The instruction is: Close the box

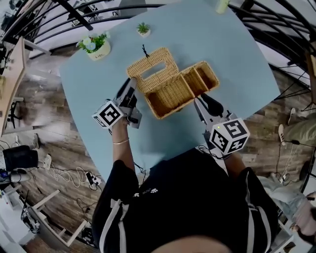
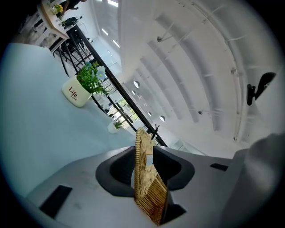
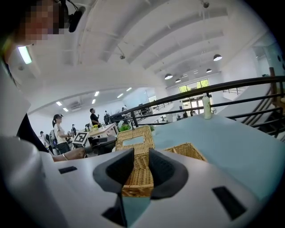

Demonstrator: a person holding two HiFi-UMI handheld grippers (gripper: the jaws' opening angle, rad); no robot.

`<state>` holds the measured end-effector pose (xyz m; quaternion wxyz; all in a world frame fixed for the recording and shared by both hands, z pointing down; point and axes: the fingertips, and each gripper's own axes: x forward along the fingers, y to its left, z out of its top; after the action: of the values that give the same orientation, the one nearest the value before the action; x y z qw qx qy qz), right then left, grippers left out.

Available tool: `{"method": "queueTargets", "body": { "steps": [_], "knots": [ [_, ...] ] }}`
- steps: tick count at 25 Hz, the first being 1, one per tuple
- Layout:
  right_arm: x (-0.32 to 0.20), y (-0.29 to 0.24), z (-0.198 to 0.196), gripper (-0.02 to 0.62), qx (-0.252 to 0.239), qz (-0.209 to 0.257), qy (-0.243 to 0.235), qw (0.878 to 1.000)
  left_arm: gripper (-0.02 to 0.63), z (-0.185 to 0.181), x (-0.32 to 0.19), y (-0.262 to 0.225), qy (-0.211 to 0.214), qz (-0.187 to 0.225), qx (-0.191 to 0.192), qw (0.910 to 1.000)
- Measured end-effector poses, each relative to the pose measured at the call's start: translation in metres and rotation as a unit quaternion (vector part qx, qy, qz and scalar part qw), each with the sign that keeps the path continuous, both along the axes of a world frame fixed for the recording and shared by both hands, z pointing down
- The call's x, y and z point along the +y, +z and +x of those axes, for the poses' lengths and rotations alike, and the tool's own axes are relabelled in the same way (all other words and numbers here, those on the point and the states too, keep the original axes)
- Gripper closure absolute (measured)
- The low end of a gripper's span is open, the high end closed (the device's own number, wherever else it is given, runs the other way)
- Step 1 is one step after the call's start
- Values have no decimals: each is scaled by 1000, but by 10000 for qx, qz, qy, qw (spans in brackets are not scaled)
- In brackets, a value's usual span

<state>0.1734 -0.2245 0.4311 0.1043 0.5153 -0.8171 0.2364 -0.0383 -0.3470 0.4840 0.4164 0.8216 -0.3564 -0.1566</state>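
An open wicker box (image 1: 170,94) sits mid-table, its slotted lid (image 1: 150,69) raised and tilted back on the far left side. My left gripper (image 1: 132,91) is at the lid's left edge. In the left gripper view the lid (image 2: 143,178) stands edge-on between the pads, and the left gripper (image 2: 144,167) is shut on it. My right gripper (image 1: 200,105) is at the box's near right corner. In the right gripper view the box (image 3: 138,178) fills the gap just ahead of the right gripper (image 3: 139,171), whose jaws stand apart without pressing it. The lid (image 3: 135,140) rises behind.
A white pot of flowers (image 1: 96,47) and a small potted plant (image 1: 143,29) stand at the far left of the blue table (image 1: 237,59). A bottle (image 1: 222,5) is at the far edge. Black railings run round the table. People stand in the background of the right gripper view.
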Motion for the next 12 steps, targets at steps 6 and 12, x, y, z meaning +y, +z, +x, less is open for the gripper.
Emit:
{"method": "queueTargets", "body": {
  "steps": [6,12],
  "knots": [
    [1,3,-1,494,-6,0,-124,9999,494,0,13,-6,-3,384,-371,9986],
    [-1,1,-2,495,-23,28,-205,9998,494,2,20,-10,71,610,-720,9955]
  ]
}}
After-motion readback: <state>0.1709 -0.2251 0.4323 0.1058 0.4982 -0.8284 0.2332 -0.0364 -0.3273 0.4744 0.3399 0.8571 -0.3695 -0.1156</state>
